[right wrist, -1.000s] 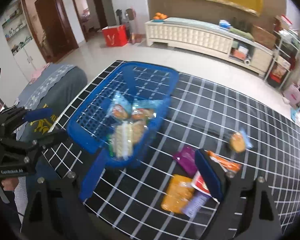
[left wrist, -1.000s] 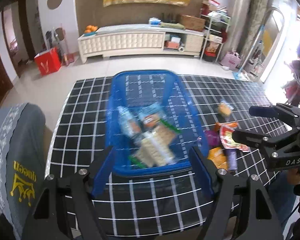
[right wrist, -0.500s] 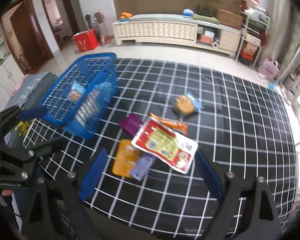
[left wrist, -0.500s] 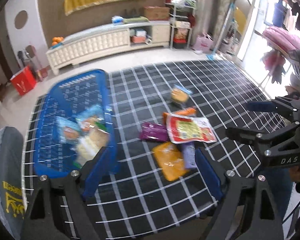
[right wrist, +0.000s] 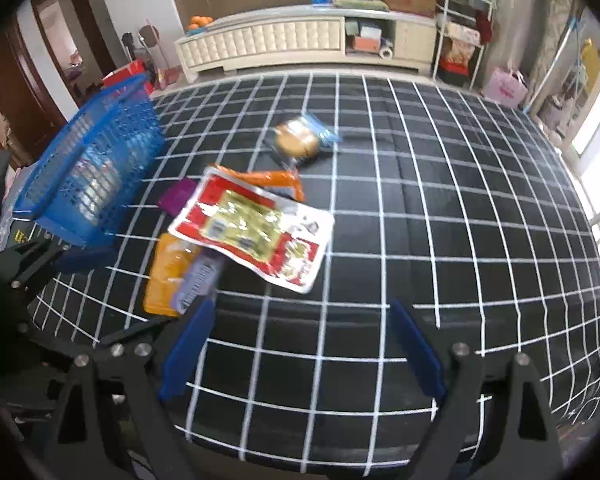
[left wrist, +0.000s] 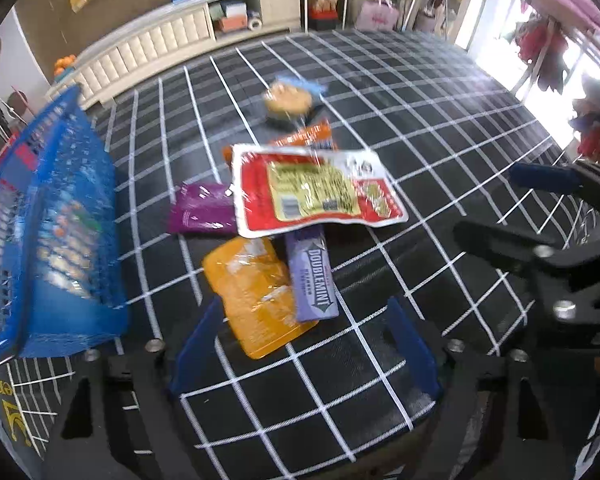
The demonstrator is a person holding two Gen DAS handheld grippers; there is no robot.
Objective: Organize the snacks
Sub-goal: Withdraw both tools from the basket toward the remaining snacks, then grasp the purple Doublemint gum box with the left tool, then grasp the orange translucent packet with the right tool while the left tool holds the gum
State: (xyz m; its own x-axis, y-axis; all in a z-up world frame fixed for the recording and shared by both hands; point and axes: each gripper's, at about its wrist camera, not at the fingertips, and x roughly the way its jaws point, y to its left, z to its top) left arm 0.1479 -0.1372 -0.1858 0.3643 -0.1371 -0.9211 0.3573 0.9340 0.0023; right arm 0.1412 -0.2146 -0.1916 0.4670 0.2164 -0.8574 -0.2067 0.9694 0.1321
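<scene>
Loose snacks lie in a heap: a red and yellow packet (left wrist: pixel 316 192) (right wrist: pixel 256 232) on top, with an orange packet (left wrist: pixel 256 292), a purple Doublemint gum pack (left wrist: pixel 314 276), a purple packet (left wrist: pixel 202 208) and an orange wrapper (left wrist: pixel 308 138) partly under it. A wrapped round pastry (left wrist: pixel 288 98) sits apart, farther back. The blue basket (left wrist: pixel 52 240) (right wrist: pixel 92 176), with snacks inside, stands at the left. My left gripper (left wrist: pixel 304 312) hovers over the near end of the orange packet, its jaws closing but wide apart and not pressing it. My right gripper (right wrist: pixel 302 312) is open over bare cloth, right of the heap.
A black cloth with a white grid (right wrist: pixel 440 220) covers the table, whose front edge lies just below both grippers. A grey cushion with yellow print (left wrist: pixel 8 412) sits at the near left. A white cabinet (right wrist: pixel 284 40) and shelves stand beyond the table.
Both grippers have swung from over the basket to the right and come down toward the loose snacks. The basket has slid to the left edge of both views.
</scene>
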